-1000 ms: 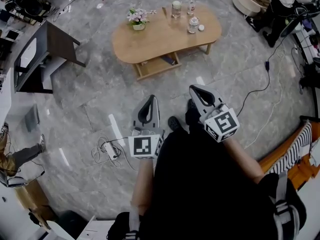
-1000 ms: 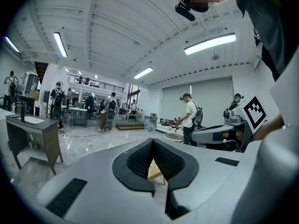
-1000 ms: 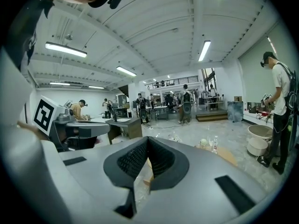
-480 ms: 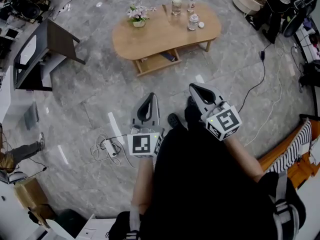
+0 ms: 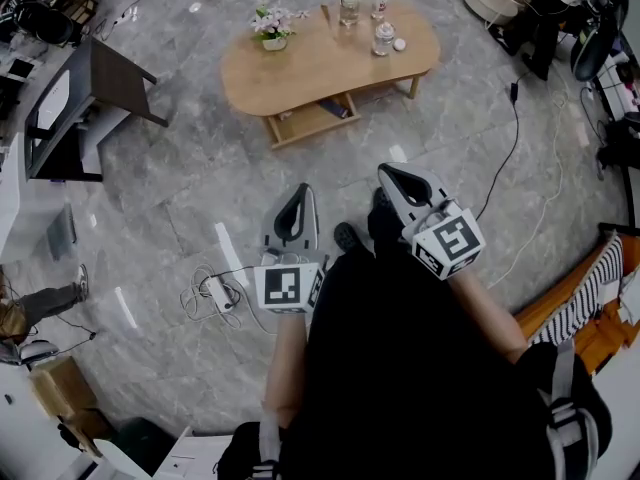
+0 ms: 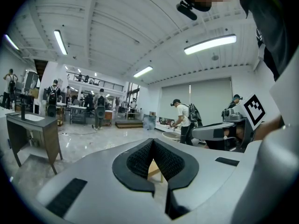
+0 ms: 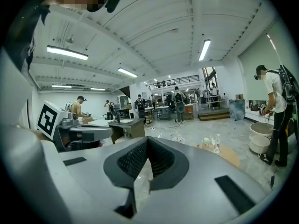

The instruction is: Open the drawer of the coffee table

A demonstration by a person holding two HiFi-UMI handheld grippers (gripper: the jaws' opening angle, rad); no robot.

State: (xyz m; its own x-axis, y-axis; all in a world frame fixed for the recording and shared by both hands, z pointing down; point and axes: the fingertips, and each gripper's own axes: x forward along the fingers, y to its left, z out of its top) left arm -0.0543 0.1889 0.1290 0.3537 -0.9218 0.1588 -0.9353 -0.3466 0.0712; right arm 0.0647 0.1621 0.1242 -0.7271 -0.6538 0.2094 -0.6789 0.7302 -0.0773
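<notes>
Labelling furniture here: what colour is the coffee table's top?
Light tan wood. The coffee table shows best in the head view.

You are holding the left gripper (image 5: 300, 196) out in front of your body, low and nearly level, with its jaws pressed together and nothing between them, and its marker cube (image 5: 290, 290) is sitting just ahead of your bare left forearm (image 5: 287, 368). You are carrying the right gripper (image 5: 390, 176) near it, a little further forward, its tip leaning toward the left one and its jaws likewise closed and empty, with its marker cube (image 5: 448, 245) tilted just ahead of your right forearm (image 5: 490, 318). The two grippers are sitting side by side but apart.
</notes>
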